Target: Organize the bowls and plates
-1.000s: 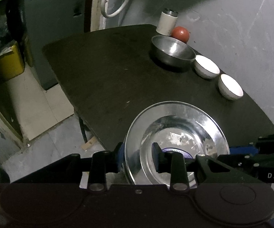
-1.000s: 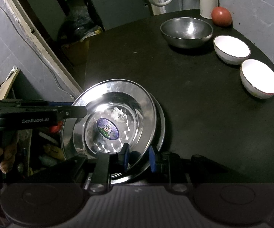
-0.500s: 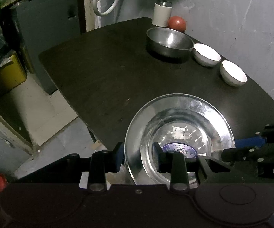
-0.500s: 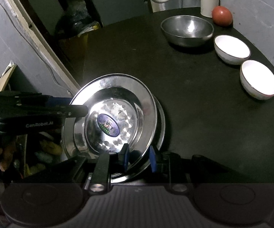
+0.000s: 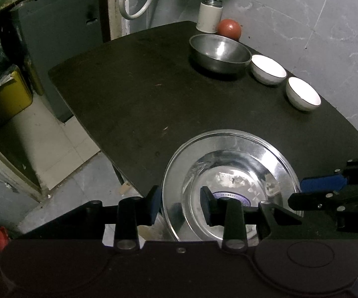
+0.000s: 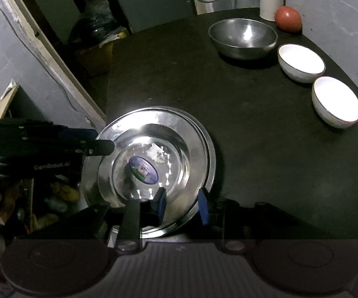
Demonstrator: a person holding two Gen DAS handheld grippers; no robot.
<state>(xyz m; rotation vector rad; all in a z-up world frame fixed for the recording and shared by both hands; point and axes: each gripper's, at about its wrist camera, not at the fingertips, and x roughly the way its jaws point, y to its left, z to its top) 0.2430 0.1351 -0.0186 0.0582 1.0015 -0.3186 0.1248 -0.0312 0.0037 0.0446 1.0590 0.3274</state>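
**Plates stacked at desk corner, grips letting go**

Stacked two steel plates (image 6: pixel 154 164) at the near corner of the desk (image 5: pixel 134 94), upper one nested in the lower, its rim slightly off-centre so that the lower rim showed along the right side. Overhung the desk's edge a little on the left, probably so that each gripper could get a jaw under a rim.

Straddled the left rim with the left gripper (image 5: pixel 180 204), one pad outside, one over the plate's well; gap visible at the outer pad, so no real pinch there, jaws standing open around the rim. Straddled the near rim with the right gripper (image 6: pixel 182 204), jaws opening at this moment, rim between the pads but no longer clamped. Judged as release after setting the stack down.

Lined up along the far right side: steel bowl (image 6: pixel 243 38), then two white bowls (image 6: pixel 301 62) (image 6: pixel 336 101), near one another but apart, likely awaiting nesting. Behind them, a canister (image 6: pixel 270 1) and a red ball (image 6: pixel 287 18), left out of the way.
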